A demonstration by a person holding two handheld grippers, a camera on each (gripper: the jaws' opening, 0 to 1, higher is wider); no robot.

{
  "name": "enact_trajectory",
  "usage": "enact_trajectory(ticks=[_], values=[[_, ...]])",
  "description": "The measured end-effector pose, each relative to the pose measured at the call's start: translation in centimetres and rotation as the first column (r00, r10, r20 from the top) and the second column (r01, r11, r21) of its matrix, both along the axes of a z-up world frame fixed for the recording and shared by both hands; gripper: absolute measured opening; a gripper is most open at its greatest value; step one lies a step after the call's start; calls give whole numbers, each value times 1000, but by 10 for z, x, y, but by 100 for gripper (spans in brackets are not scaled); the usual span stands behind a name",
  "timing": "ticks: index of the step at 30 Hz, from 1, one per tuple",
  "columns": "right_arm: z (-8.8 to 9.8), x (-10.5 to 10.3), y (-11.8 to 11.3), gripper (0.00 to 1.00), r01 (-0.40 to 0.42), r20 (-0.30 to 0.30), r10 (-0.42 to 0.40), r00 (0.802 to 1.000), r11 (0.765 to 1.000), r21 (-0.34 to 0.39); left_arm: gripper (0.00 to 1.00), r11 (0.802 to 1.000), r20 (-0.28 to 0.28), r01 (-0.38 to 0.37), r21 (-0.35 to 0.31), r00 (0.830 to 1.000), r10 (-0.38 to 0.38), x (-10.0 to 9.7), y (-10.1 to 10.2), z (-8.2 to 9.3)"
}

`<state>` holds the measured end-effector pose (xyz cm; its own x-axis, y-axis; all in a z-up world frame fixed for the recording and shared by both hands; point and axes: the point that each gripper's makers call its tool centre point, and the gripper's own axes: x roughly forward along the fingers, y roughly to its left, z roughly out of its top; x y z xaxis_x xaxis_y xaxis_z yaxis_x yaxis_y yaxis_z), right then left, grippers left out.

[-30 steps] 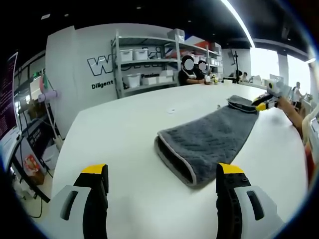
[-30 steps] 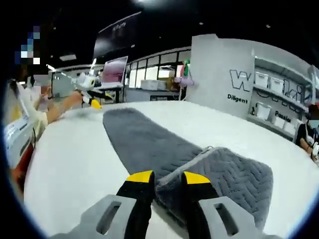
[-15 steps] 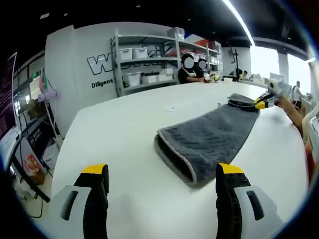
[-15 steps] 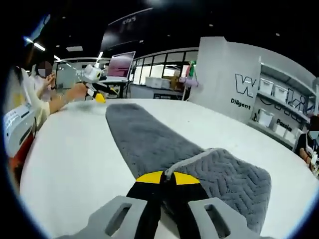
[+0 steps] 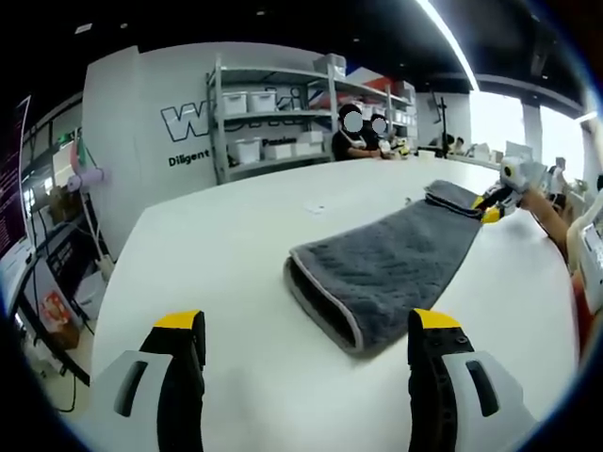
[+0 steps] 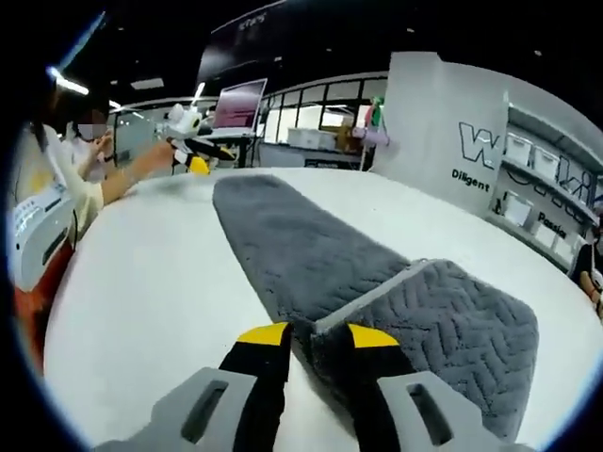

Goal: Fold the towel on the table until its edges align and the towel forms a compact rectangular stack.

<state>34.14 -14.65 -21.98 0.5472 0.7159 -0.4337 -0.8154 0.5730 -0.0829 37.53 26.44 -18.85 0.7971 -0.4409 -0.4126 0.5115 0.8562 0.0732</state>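
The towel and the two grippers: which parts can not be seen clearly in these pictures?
- Towel, right gripper view: near corner hidden by the right gripper.
- Towel, left gripper view: far end small, partly behind the right gripper.
- Left gripper, right gripper view: small and blurred, jaw state unreadable there.

Towel (image 6: pixel 311 259) edge hidden btwn fingers (image 6: pixel 266 341)

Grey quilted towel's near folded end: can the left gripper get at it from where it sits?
Probably yes. The left gripper has its jaws wide apart, and only bare white table lies between them and the grey quilted towel, whose near folded end sits just ahead.
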Motion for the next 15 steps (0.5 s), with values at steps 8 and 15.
enact_trajectory(ticks=[8,15], values=[[17,-3,-2,27,-15,40,14,999,999,44,87,1000,1,0,-1,1000,0,0,0,1],[40,4,-11,43,37,49,-46,998,984,172,87,1000,0,1,-3,1000,-1,0,-1,1]])
